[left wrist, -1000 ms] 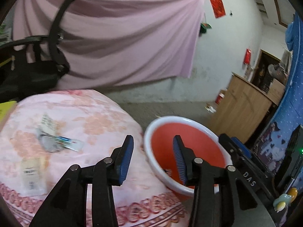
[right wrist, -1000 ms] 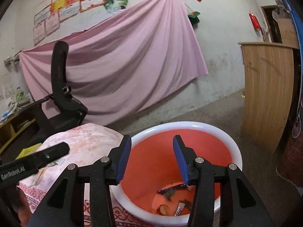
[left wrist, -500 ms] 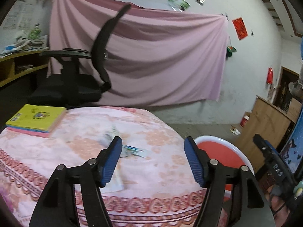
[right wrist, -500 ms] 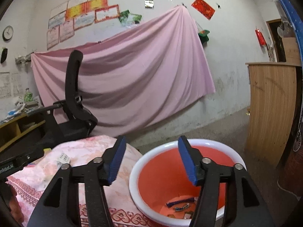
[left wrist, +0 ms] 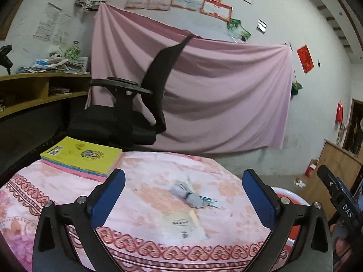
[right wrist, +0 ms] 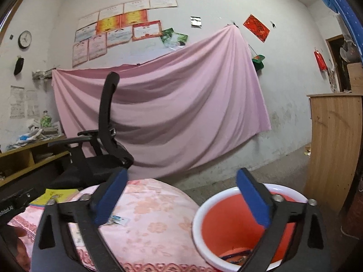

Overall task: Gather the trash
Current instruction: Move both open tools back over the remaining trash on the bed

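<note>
Pink floral cloth covers the table, and the remaining trash is seen on it in the left wrist view: a crumpled grey wrapper with a thin printed strip beside it, and a flat clear packet nearer the table's front edge. Both lie ahead of the left gripper, framed between its two blue pads, which are spread wide with nothing held. The packet's long axis is judged to run roughly away from the camera, slightly slanted.

The right gripper is likewise spread wide and empty; it is aimed between the table and the orange basin, which stands just beside the table on the right and already holds some scraps.

The left gripper is judged nearer to the trash and better aligned with it. A yellow book lies at the far left, well apart from the wrapper, so room for approach is open. The front table edge is close under the packet; a flat film there is judged hard to pinch.
</note>
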A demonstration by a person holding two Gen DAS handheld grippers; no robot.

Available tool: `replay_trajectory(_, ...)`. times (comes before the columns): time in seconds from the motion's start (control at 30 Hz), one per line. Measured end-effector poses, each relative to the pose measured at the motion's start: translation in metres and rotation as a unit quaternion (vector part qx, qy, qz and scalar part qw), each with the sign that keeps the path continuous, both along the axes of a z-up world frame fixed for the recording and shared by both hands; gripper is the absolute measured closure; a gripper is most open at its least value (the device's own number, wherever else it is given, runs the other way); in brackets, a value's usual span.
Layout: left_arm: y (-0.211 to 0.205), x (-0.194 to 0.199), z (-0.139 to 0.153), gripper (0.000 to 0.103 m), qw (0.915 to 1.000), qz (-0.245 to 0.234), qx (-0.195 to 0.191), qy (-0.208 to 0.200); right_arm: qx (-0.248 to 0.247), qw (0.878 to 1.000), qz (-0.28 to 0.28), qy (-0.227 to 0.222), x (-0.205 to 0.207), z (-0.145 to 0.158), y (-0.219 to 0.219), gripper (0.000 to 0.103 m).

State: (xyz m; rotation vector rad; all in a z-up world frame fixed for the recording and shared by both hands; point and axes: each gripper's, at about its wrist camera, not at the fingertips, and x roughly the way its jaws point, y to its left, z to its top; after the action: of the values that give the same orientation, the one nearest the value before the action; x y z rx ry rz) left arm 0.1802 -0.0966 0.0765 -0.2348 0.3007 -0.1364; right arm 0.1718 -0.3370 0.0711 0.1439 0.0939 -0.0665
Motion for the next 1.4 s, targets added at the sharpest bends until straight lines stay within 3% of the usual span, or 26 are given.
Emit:
replay_trajectory(0.37,0.04,-0.022,0.0,0.002,0.9977,0.046,0.007,-0.049,-0.032,0.998,0.03,-0.051,-0.006,0.003,0.044,0.0)
replay_trajectory(0.87,0.07,-0.025,-0.012,0.002,0.9955,0.07,0.017,-0.061,-0.11,0.989,0.083,-0.052,0.004,-0.004,0.095,0.0)
replay_trajectory(1.17,0.072,-0.007,-0.021,0.002,0.9996,0.022,-0.007,0.016,-0.116,0.987,0.108,0.0,0.022,-0.011,0.103,0.0)
replay_trajectory(1.4,0.058,0.023,-0.032,0.005,0.9948,-0.033,0.0,0.096,-0.105,0.985,0.116,0.077,0.049,-0.02,0.101,0.0)
